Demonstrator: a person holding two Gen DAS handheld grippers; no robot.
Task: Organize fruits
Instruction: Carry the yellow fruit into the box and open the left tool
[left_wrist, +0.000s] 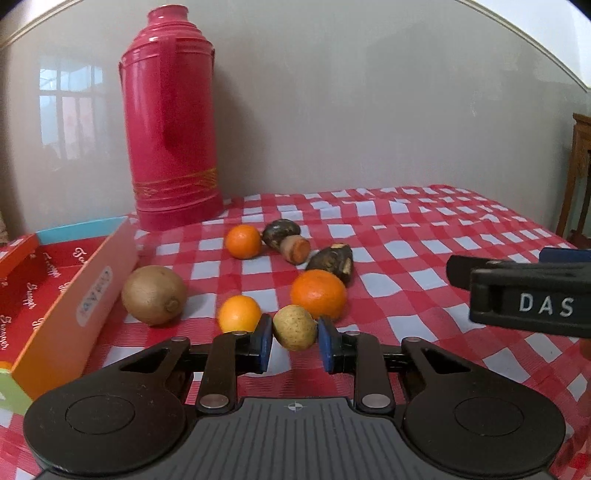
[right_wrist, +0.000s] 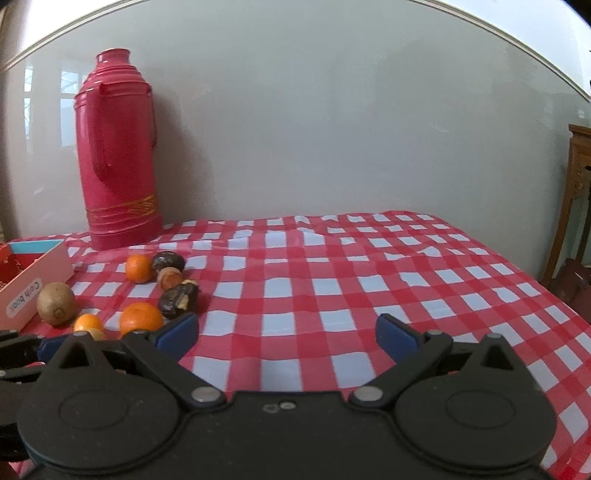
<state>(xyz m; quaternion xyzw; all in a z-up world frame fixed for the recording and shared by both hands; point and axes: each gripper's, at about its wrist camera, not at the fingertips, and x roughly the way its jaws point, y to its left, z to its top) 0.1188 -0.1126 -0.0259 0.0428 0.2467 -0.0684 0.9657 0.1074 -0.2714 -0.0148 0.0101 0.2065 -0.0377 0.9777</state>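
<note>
My left gripper (left_wrist: 295, 343) is shut on a small tan round fruit (left_wrist: 294, 328), its blue pads (left_wrist: 264, 341) pressing both sides, low over the checked cloth. Around it lie a small orange (left_wrist: 239, 314), a bigger orange (left_wrist: 318, 294), a third orange (left_wrist: 243, 241) farther back and a brown kiwi (left_wrist: 154, 294) to the left. My right gripper (right_wrist: 288, 336) is open over bare cloth, right of the fruit cluster, with nothing between its fingers. In its view the kiwi (right_wrist: 55, 303) and the bigger orange (right_wrist: 141, 319) lie to the left.
An open orange-sided box (left_wrist: 74, 288) with a red lining stands at the left. A tall red thermos (left_wrist: 170, 122) stands against the back wall. Two dark lumpy pieces (left_wrist: 332, 263) and an orange-ended stub (left_wrist: 295, 249) lie behind the fruit. Wooden furniture (right_wrist: 578, 206) stands at the far right.
</note>
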